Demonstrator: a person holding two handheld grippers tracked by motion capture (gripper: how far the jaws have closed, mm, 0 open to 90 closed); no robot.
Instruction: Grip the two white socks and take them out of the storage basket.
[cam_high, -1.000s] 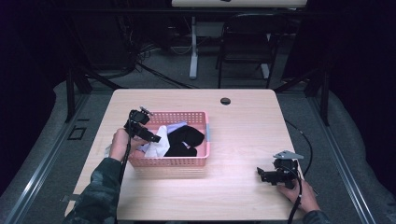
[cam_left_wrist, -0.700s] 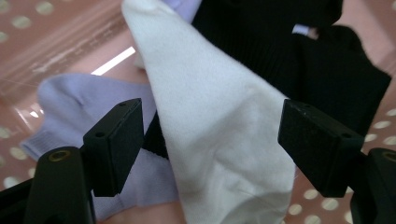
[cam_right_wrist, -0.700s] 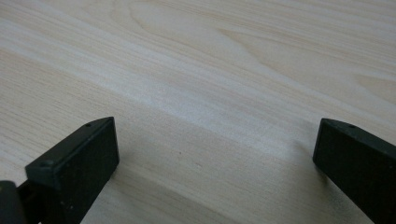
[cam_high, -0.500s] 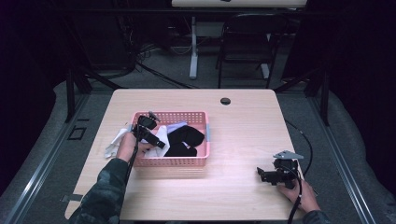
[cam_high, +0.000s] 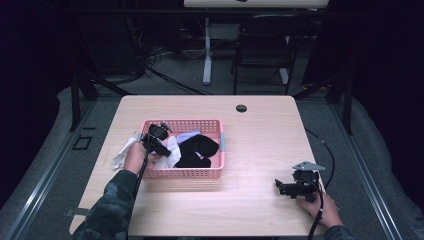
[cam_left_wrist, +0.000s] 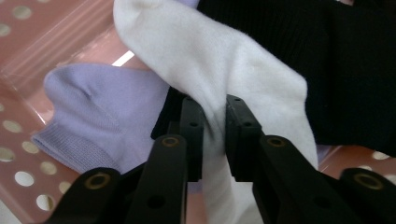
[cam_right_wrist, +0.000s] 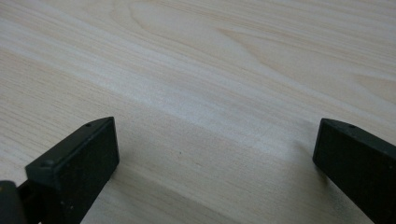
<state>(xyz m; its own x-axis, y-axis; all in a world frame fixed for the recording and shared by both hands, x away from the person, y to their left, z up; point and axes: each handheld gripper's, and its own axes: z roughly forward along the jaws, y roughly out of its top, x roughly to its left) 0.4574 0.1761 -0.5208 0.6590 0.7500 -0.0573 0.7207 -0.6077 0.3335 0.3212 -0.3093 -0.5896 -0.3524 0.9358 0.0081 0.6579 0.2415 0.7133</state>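
White sock (cam_left_wrist: 219, 74) sits pinched between the left tool's (cam_left_wrist: 215, 126) just-closed jaws.

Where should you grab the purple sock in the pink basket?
Probably by its ribbed cuff, coming straight down from above. In the left gripper view the purple sock lies flat on the floor of the pink basket, its cuff end bare, while its other side tucks under the white sock. The left hand-held gripper is shut on that white sock.
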